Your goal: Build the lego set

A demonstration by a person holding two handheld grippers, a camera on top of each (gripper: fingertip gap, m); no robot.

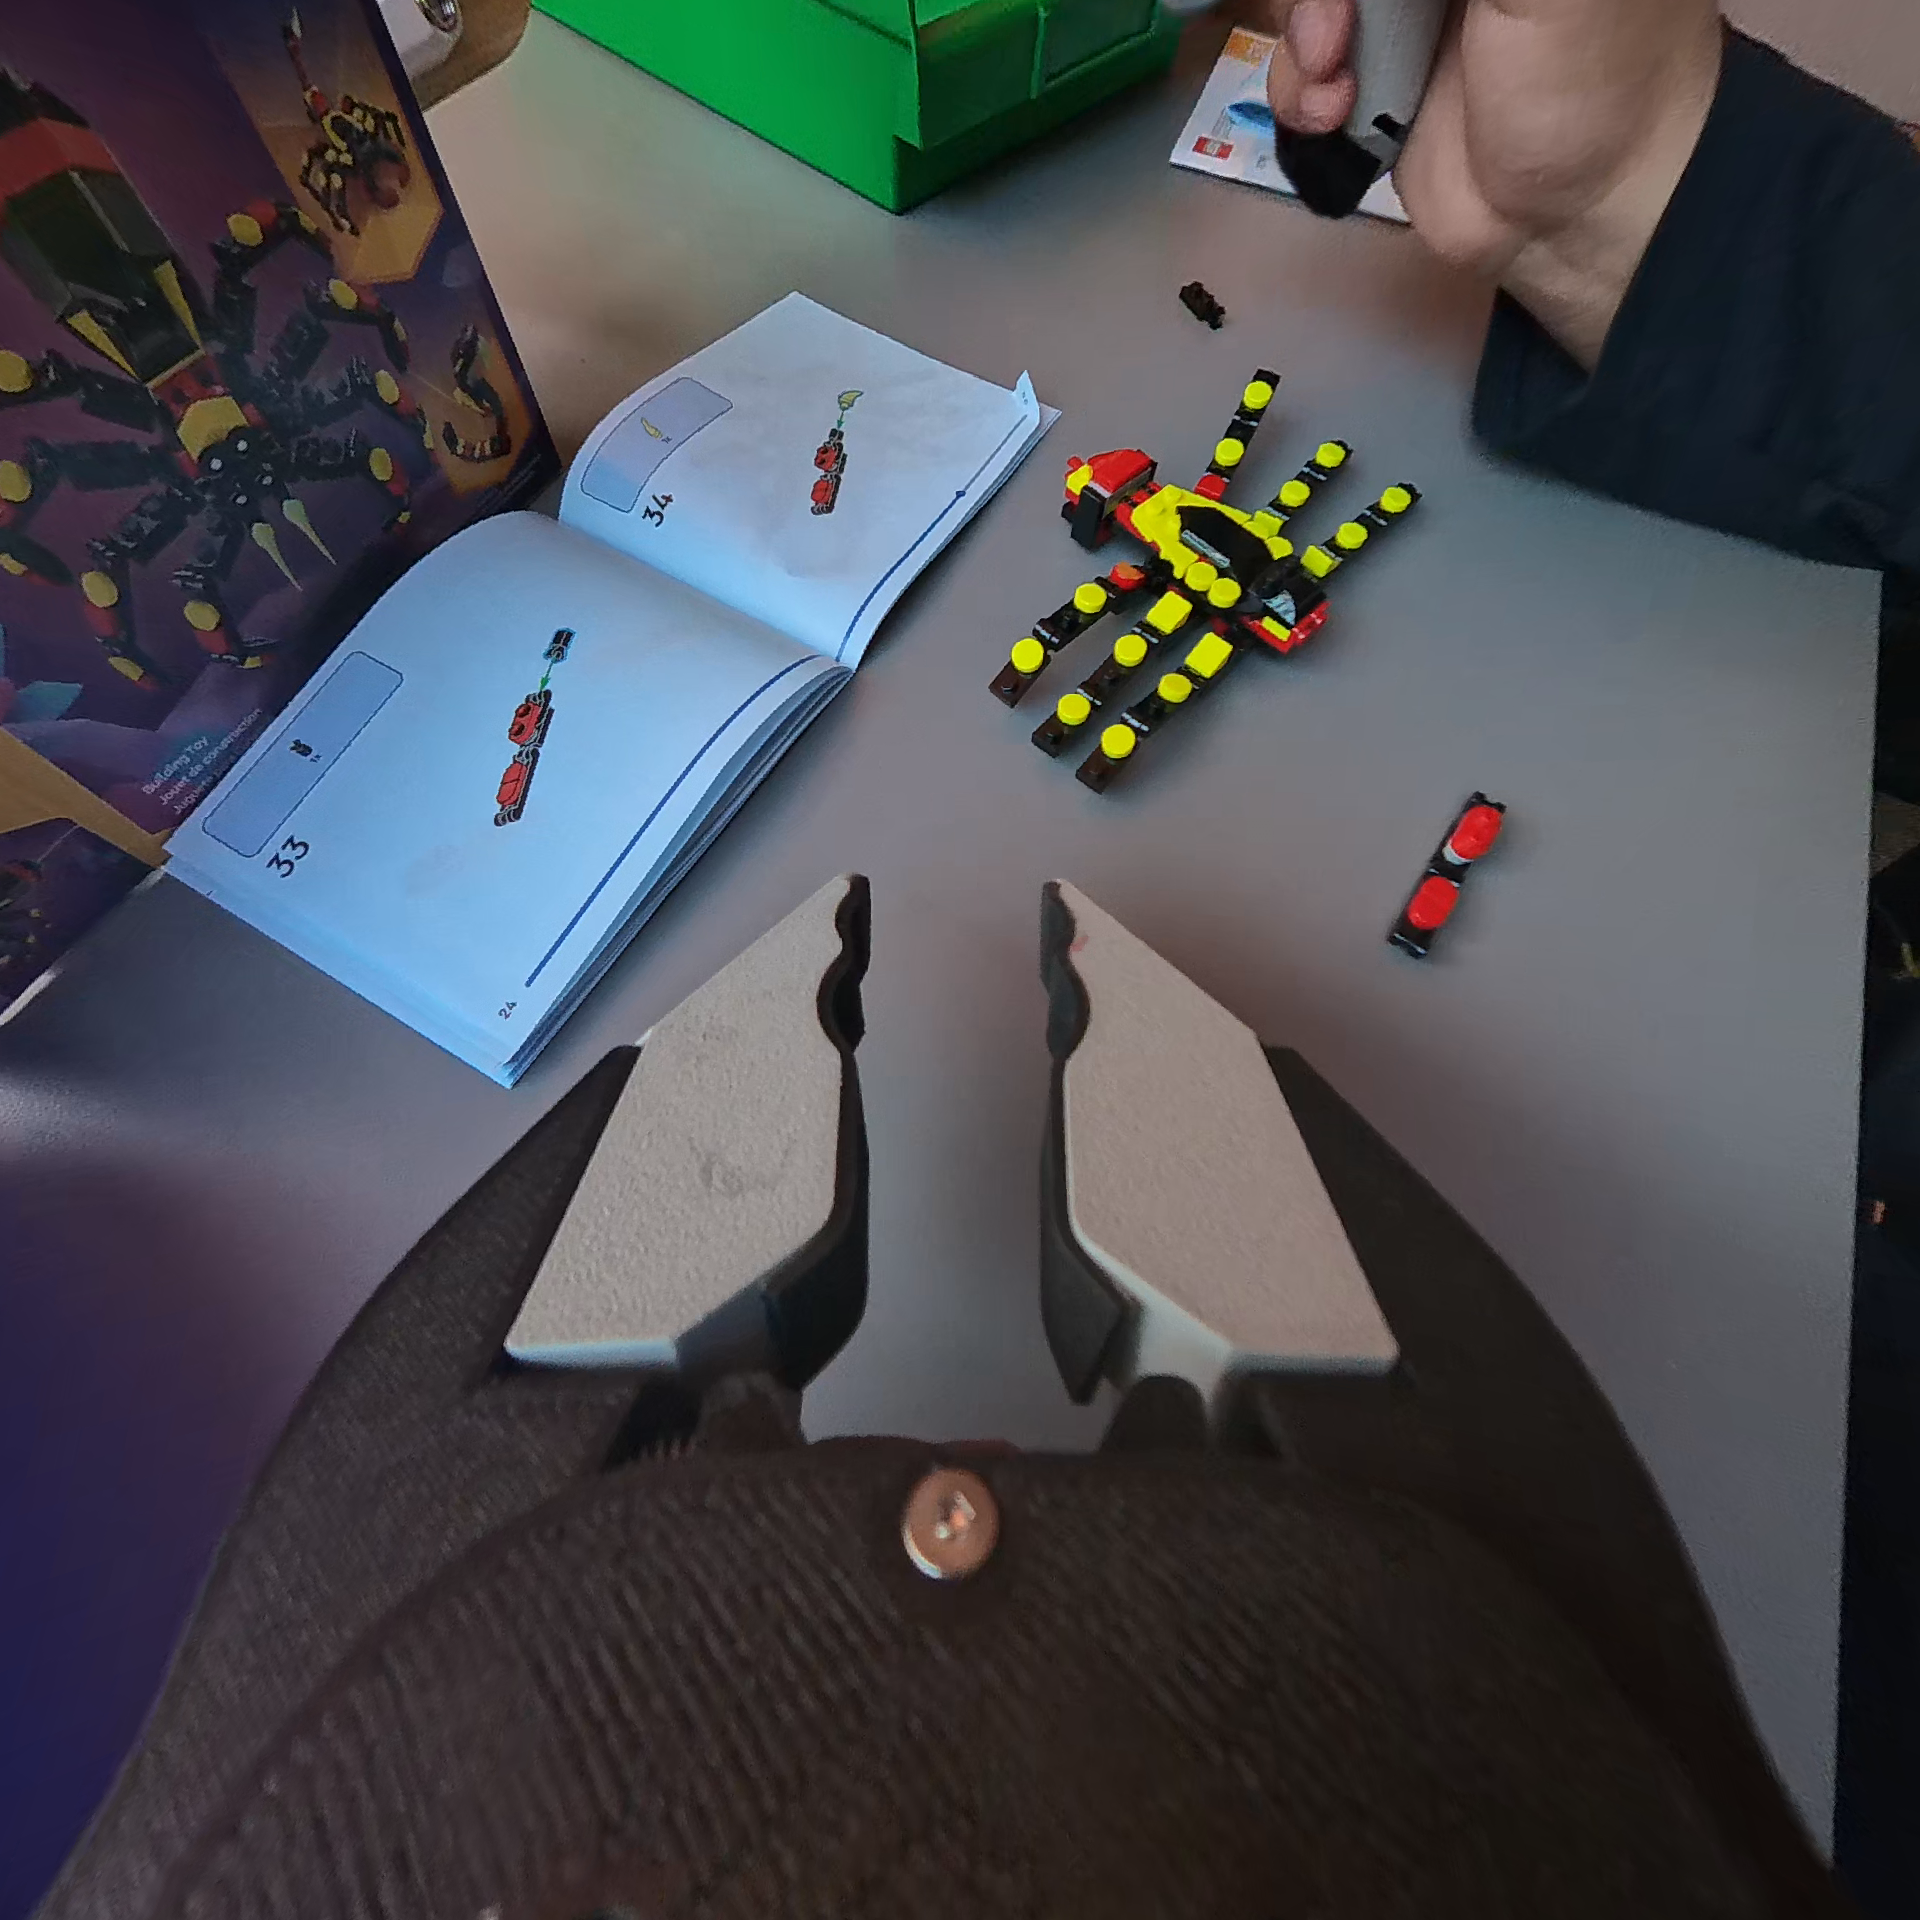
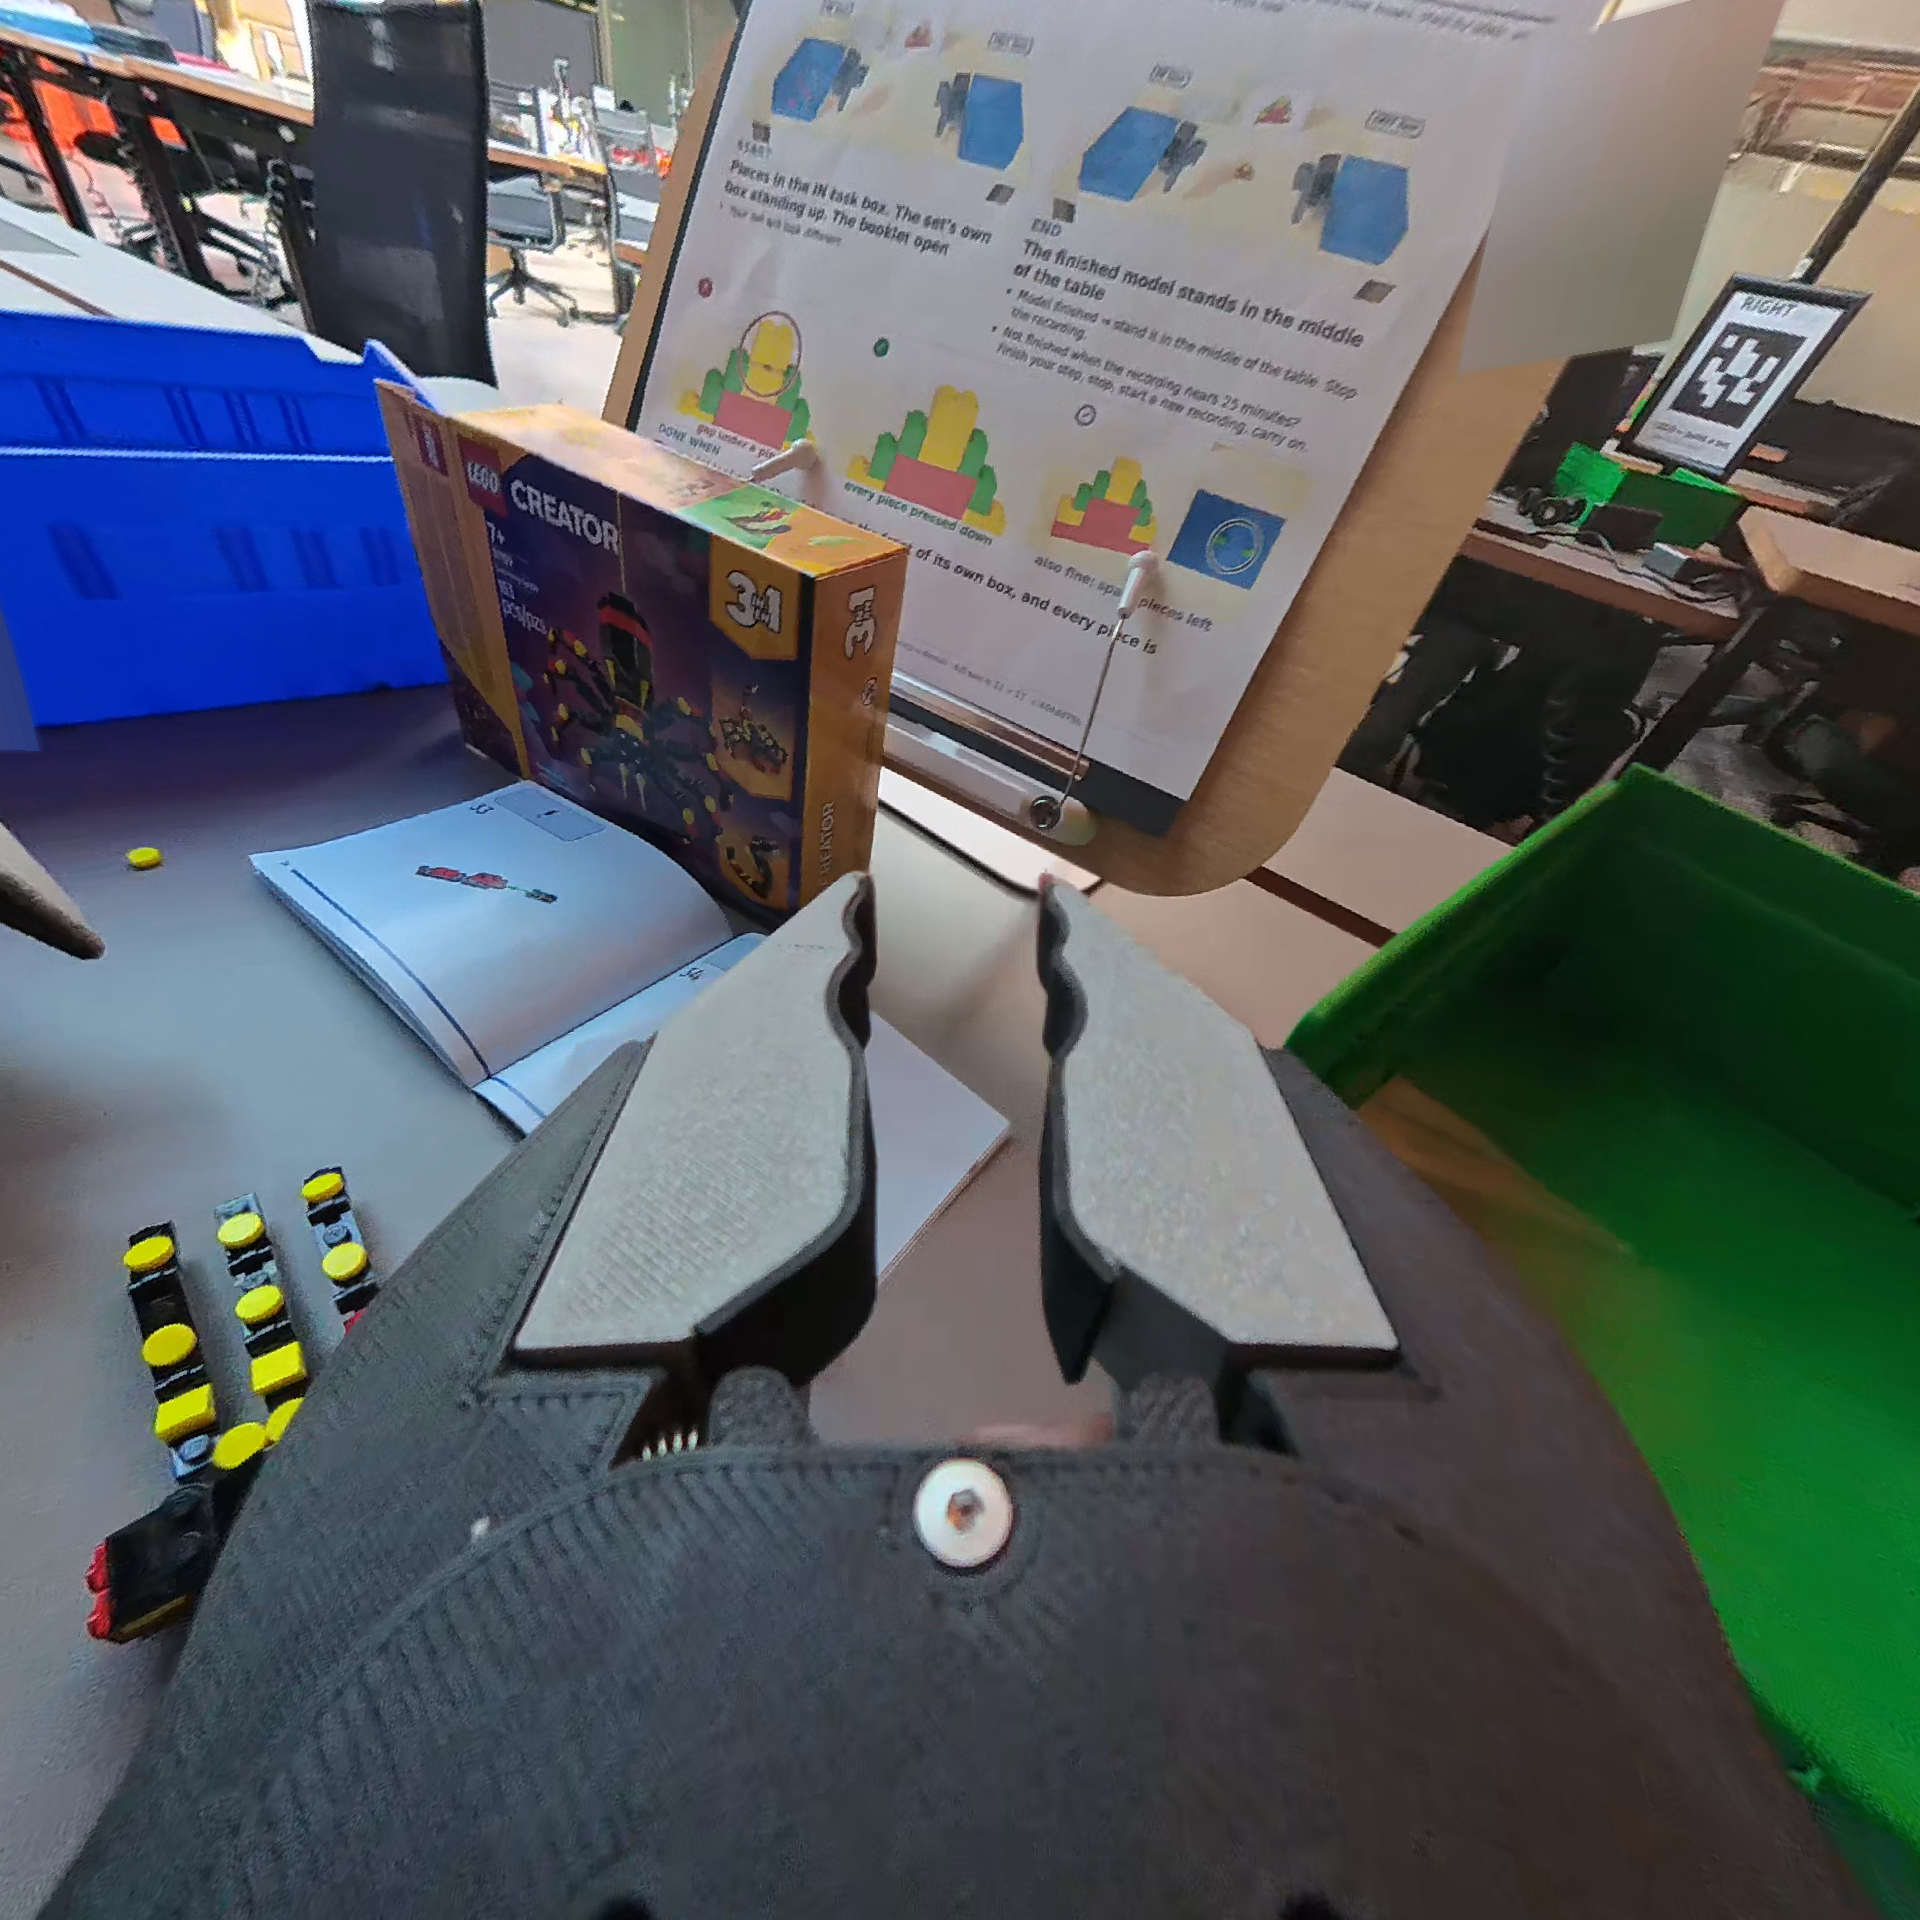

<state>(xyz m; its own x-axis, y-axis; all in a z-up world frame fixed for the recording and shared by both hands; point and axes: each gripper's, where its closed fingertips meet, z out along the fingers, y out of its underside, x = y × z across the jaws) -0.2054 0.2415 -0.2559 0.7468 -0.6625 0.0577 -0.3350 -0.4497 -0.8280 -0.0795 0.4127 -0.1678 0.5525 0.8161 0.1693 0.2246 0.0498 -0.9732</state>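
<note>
We find the left gripper [image 1: 954, 904] held above the grey table [image 1: 1558, 1143], its jaws parted and holding nothing. The right gripper [image 2: 954, 904] is likewise spread and bare, raised between the booklet [image 2: 499, 935] and the green bin [image 2: 1662, 1143].

The spider model [image 1: 1195, 561] — black legs with yellow studs — lies flat on the table just right of the open booklet. A red-and-black segment [image 1: 1446, 875] lies apart, nearer us; a small black piece [image 1: 1203, 304] lies beyond the model. The set's box [image 2: 644, 634] stands upright behind the booklet. We note one loose yellow stud [image 2: 142, 857] left of the booklet.
</note>
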